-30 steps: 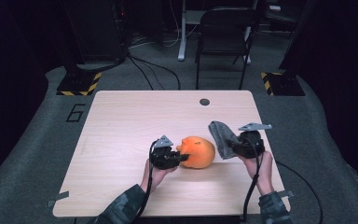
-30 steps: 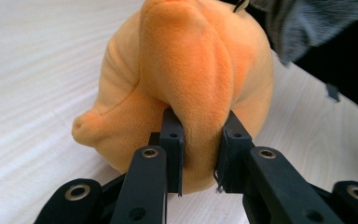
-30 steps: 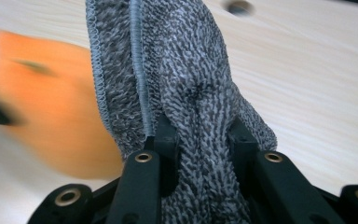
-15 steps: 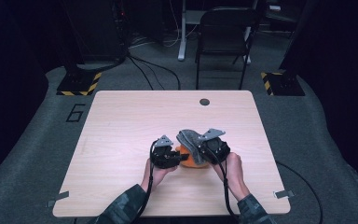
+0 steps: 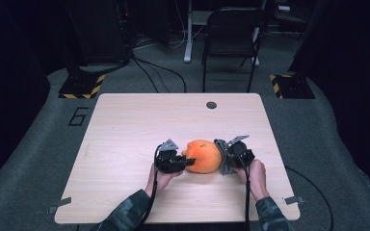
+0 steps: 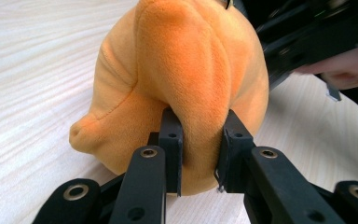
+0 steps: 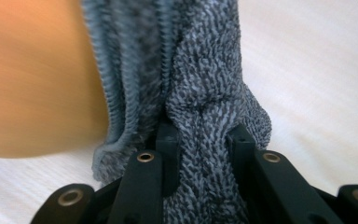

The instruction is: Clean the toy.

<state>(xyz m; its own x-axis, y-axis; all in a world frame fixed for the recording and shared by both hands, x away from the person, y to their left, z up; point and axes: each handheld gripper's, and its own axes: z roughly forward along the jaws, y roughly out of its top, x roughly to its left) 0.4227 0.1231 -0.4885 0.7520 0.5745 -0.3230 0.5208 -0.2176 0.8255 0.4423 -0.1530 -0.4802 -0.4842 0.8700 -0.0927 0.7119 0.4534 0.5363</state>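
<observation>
An orange plush toy (image 5: 204,155) lies on the wooden table (image 5: 125,125), near its front middle. My left gripper (image 5: 189,161) is at the toy's left side, shut on a fold of the orange plush (image 6: 200,116). My right gripper (image 5: 223,159) is at the toy's right side, shut on a grey knitted cloth (image 7: 200,93) that hangs against the toy. In the high view the grey cloth (image 5: 220,153) lies between the toy and my right gripper. In the right gripper view the orange plush toy (image 7: 37,74) is at the left, blurred.
A small dark round disc (image 5: 211,105) sits near the table's far edge. A black chair (image 5: 231,43) stands beyond the table, with cables on the floor. Clips (image 5: 291,200) sit at the table's front corners.
My right gripper swung the grey cloth in over the toy, then came down to the toy's right side. The left gripper and the toy kept still.
</observation>
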